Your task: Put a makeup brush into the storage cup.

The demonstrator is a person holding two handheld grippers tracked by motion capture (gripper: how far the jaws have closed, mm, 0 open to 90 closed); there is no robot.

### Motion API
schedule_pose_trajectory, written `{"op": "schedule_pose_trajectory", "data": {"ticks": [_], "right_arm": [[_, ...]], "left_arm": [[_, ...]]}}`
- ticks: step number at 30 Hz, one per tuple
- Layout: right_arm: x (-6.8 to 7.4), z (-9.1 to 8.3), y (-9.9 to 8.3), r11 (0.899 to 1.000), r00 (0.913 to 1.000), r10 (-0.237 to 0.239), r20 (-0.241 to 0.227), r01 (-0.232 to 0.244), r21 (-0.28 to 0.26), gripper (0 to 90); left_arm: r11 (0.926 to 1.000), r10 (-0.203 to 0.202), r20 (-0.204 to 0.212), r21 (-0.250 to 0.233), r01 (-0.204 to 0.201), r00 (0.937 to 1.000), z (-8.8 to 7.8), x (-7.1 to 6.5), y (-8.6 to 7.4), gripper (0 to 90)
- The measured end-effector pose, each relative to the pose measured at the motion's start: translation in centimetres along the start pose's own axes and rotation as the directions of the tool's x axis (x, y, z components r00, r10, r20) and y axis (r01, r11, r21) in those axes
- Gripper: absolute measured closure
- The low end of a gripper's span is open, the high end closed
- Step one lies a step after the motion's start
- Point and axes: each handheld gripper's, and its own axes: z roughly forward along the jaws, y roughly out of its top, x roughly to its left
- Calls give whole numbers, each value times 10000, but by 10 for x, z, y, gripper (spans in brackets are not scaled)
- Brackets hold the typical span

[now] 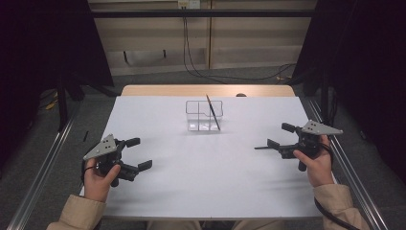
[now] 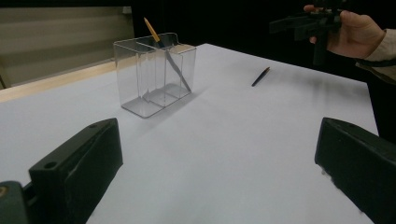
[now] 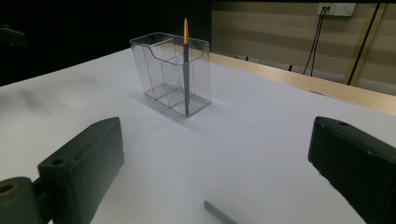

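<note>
A clear plastic holder (image 1: 204,116) with compartments stands at the table's far middle. A grey pen with an orange tip (image 1: 213,112) leans inside its right part. In the left gripper view the holder (image 2: 154,74) and its pen (image 2: 168,58) are ahead to the left. A second dark pen (image 1: 262,147) lies flat on the table just in front of my right gripper (image 1: 279,135), which is open and empty. That loose pen (image 3: 219,214) lies between the right jaws near the bottom edge. My left gripper (image 1: 140,153) is open and empty at the near left.
The white table top (image 1: 206,177) has a wooden strip (image 1: 206,90) along its far edge. Metal rails (image 1: 43,167) run along both sides. Cables hang on the back wall (image 1: 191,52). A hand holds the right gripper (image 2: 308,23) far off in the left gripper view.
</note>
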Motion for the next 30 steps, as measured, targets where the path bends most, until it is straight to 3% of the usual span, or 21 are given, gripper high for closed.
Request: {"op": "schedule_pose_trajectory", "data": {"ticks": [9, 30], "right_arm": [[12, -11, -10, 10000, 10000, -69, 38, 69, -26, 29], [41, -34, -31, 9983, 9991, -347, -258, 359, 462, 27]], "left_arm": [[10000, 20, 10, -15, -20, 10000, 0, 0, 0, 7], [10000, 65, 13, -26, -65, 10000, -1, -1, 1, 7]]}}
